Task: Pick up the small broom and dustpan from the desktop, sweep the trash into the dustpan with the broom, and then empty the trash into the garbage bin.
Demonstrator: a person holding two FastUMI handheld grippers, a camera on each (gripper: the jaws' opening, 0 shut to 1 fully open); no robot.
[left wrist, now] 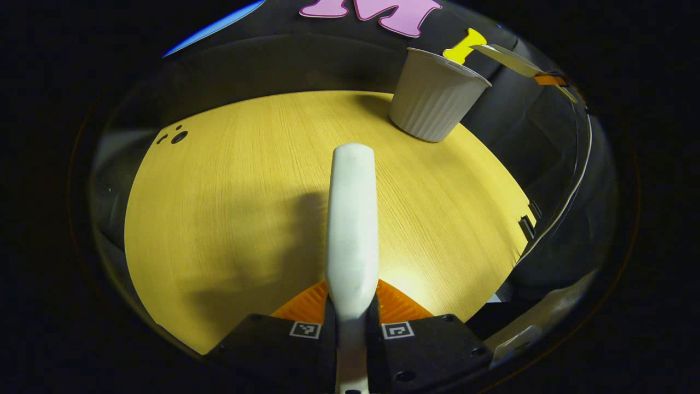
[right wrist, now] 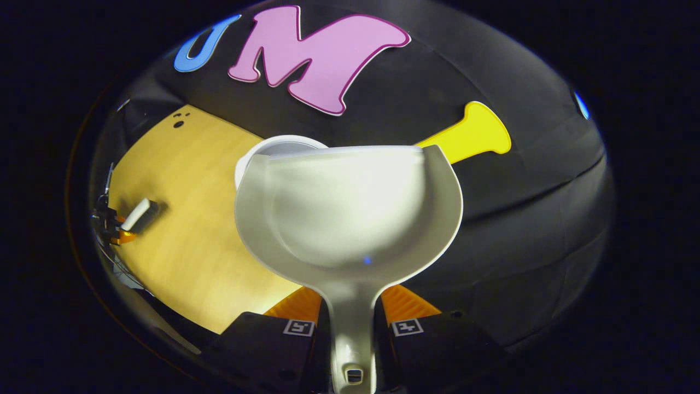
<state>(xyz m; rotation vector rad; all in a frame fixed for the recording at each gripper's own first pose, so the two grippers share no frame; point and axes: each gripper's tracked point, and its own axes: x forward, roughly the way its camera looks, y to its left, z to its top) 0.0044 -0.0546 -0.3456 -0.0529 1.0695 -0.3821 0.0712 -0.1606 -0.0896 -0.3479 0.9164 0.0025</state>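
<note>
The white broom (left wrist: 353,230) sticks forward over the wooden table (left wrist: 229,219), and my left gripper (left wrist: 353,309) is shut on its lower end. The white ribbed garbage bin (left wrist: 435,98) stands upright at the table's far right, apart from the broom. In the right gripper view, my right gripper (right wrist: 350,314) is shut on the handle of the white dustpan (right wrist: 350,213). The pan is held up in front of the bin's rim (right wrist: 279,145), which peeks out behind its upper left edge. A tiny blue speck lies inside the pan. The left gripper (right wrist: 117,227) with the broom (right wrist: 136,214) shows far left.
The table's right edge (left wrist: 519,241) drops off near the bin, and a few dark holes (left wrist: 178,137) mark its far left corner. The black booth wall (right wrist: 519,219) closes in behind the bin. A pale strip with an orange tag (left wrist: 525,65) hangs at the upper right.
</note>
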